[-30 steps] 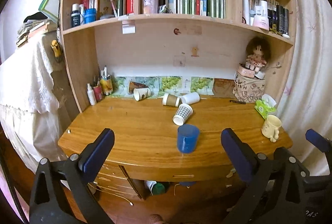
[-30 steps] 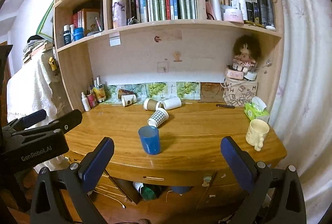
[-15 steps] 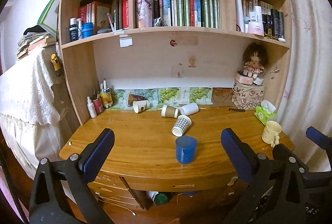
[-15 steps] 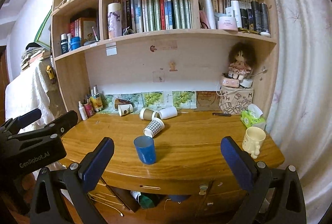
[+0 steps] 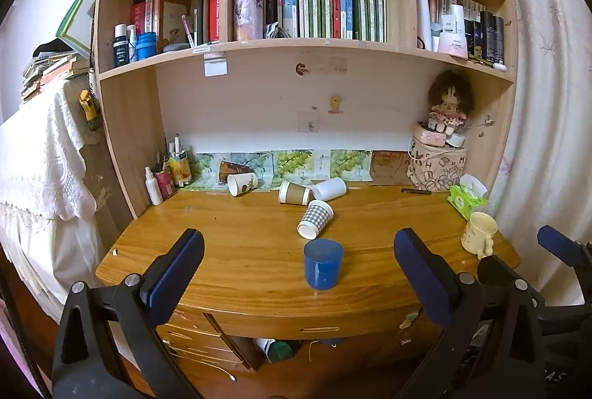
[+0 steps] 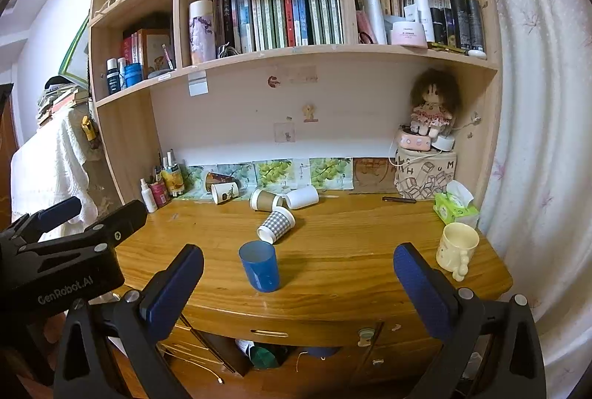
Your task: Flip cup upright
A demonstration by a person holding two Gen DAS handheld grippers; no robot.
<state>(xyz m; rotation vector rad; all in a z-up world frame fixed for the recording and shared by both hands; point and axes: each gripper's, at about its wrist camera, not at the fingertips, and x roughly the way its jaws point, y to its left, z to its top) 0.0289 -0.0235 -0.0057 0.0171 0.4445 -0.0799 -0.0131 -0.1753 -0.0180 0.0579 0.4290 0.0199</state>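
A blue plastic cup point(image 5: 322, 264) stands upside down near the front edge of the wooden desk point(image 5: 240, 251); it also shows in the right wrist view point(image 6: 259, 265). Behind it a checked paper cup point(image 5: 315, 218) lies on its side, also seen in the right wrist view point(image 6: 275, 225). My left gripper point(image 5: 298, 280) is open and empty, held back in front of the desk. My right gripper point(image 6: 298, 282) is open and empty too, to the right of the left one.
A brown paper cup point(image 5: 294, 193), a white cup point(image 5: 330, 188) and a printed cup point(image 5: 242, 183) lie at the back. A cream mug point(image 5: 479, 238) stands at the right edge by a green tissue pack point(image 5: 467, 198). Bottles point(image 5: 162, 177) stand back left. Drawers point(image 5: 207, 336) sit below.
Both grippers have drawn back and risen a little, so more of the upper shelves shows. The cups have not moved.
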